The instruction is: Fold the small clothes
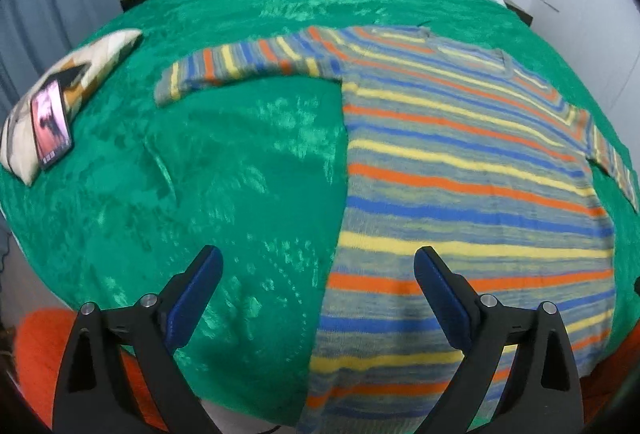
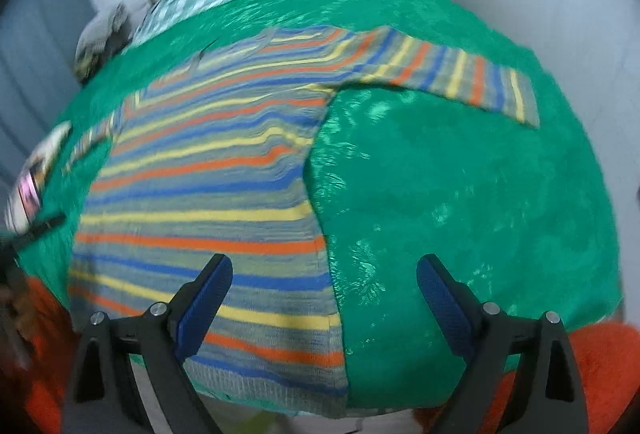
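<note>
I saw both grippers, left [image 1: 318,286] and right [image 2: 324,292], released over the striped sweater [image 1: 460,170]; right view was motion-blurred, hem cut off

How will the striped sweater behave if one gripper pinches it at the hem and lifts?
The striped sweater is a knit lying flat with small ripples, so it will likely drape and sag, not hold shape. Its sleeve lies spread loose, so it would probably trail. The plush green blanket beneath may grip it, so pushing likely bunches it.

Striped knit sweater [image 1: 460,162], flat on green blanket [image 1: 240,174], both sleeves outspread
</note>
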Demonstrator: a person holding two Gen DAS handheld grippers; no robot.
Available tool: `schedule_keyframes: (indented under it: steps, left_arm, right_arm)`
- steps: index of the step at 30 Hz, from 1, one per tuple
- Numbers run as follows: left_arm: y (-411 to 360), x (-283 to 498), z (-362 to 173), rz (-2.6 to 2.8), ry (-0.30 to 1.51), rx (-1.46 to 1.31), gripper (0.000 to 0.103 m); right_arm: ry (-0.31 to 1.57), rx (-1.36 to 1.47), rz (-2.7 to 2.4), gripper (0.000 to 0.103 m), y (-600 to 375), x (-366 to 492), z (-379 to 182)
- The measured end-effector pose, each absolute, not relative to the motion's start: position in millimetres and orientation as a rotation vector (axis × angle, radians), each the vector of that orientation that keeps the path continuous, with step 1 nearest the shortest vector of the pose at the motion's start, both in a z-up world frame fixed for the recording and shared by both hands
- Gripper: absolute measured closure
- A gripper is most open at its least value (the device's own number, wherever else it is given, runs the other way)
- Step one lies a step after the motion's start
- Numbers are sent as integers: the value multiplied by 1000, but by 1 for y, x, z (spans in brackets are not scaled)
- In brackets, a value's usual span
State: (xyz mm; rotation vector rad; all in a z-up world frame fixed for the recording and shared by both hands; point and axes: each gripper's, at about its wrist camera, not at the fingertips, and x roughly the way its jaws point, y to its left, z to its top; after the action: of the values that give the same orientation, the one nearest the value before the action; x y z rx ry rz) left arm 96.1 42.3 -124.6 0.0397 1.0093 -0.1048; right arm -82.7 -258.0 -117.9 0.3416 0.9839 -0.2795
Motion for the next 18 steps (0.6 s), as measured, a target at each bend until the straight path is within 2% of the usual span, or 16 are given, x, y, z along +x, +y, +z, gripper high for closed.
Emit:
schedule_keyframes:
  steps: [6,8,15,18]
  left_arm:
    - [51,97,-159,-88,1112,1,6]
    - [53,101,-166,-88,1144,-15,2]
    - [52,101,-172,-98,1146,-6,0]
    - [53,101,-173,-108,1141,-12,0]
  right_arm:
    - [987,333,-281,10,-257,-81,-122]
    - [984,317,-277,10,-253,-78,-124]
    - [913,294,-281,10,-251,-82,-117]
    - [890,304,-281,6,-254,-84,-115]
